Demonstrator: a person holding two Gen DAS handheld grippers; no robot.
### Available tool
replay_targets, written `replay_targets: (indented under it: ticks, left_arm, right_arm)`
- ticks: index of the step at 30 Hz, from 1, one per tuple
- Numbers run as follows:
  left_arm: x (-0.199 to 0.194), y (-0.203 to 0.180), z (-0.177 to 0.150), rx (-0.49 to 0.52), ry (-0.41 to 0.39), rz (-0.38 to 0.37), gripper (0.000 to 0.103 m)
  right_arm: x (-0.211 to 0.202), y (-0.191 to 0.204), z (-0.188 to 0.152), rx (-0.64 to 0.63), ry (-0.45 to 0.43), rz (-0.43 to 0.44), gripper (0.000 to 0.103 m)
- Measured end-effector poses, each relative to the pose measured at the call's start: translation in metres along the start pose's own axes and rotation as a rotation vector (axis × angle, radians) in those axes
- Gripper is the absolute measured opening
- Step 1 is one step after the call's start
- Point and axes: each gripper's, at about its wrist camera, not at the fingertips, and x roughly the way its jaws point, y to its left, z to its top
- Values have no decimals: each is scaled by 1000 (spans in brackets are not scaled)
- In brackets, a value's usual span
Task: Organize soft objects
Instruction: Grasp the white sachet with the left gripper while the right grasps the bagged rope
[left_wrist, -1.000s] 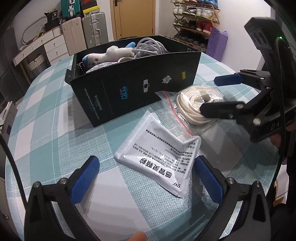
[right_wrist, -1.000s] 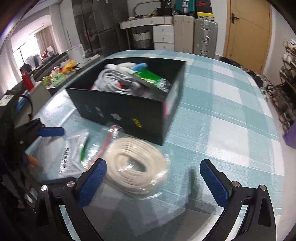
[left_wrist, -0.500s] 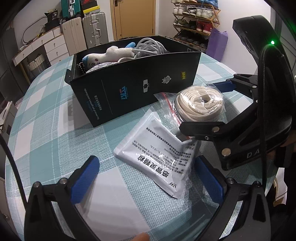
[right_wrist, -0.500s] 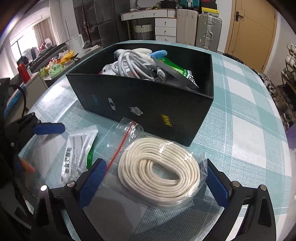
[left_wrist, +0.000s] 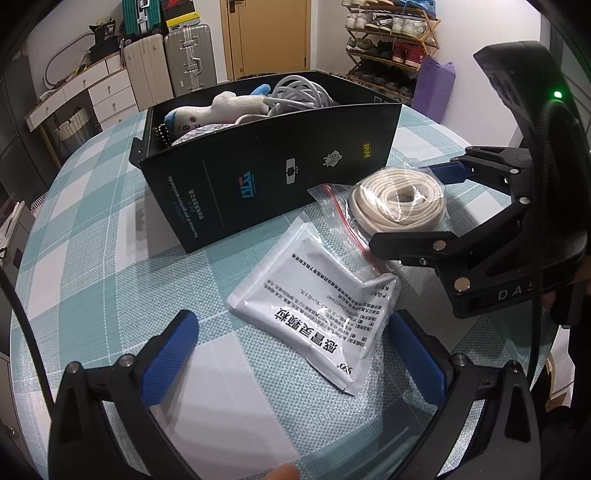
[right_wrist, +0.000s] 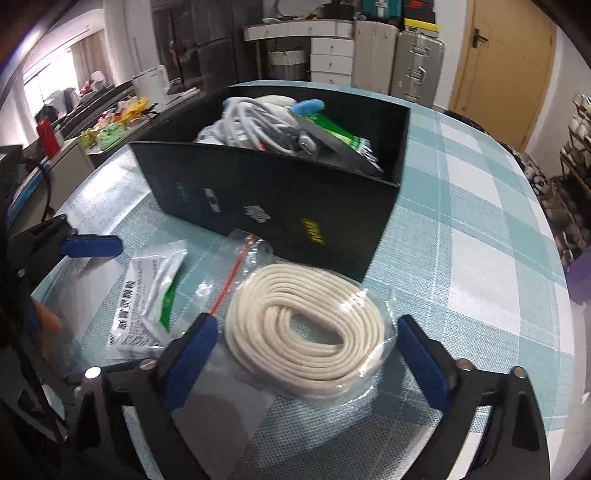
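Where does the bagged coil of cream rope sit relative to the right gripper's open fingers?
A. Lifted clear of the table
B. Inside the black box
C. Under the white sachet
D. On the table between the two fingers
D: the rope coil lies on the table with the right gripper open, one finger on each side of it.

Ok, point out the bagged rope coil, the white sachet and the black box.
bagged rope coil (right_wrist: 306, 332): right wrist view, on the coil's near strands.
white sachet (left_wrist: 314, 291): left wrist view, on its printed middle.
black box (left_wrist: 273, 177): left wrist view, on its front wall.
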Motion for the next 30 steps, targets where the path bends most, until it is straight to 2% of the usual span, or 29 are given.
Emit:
replay_targets:
  ticks: [5, 14, 20, 30]
  left_arm:
    - [0, 0, 0, 0, 0, 0, 103]
    - [0, 0, 0, 0, 0, 0, 103]
    - [0, 0, -1, -1, 0, 1, 103]
    - [3, -4, 5, 30, 0, -17, 101]
  right_arm:
    - [-4, 1, 0, -23, -9, 18, 69]
    - [-10, -2, -4, -37, -18, 60, 52]
    - [-15, -5, -7, -42, -23, 79, 46]
    - [-15, -9, -9, -35, -16, 92, 46]
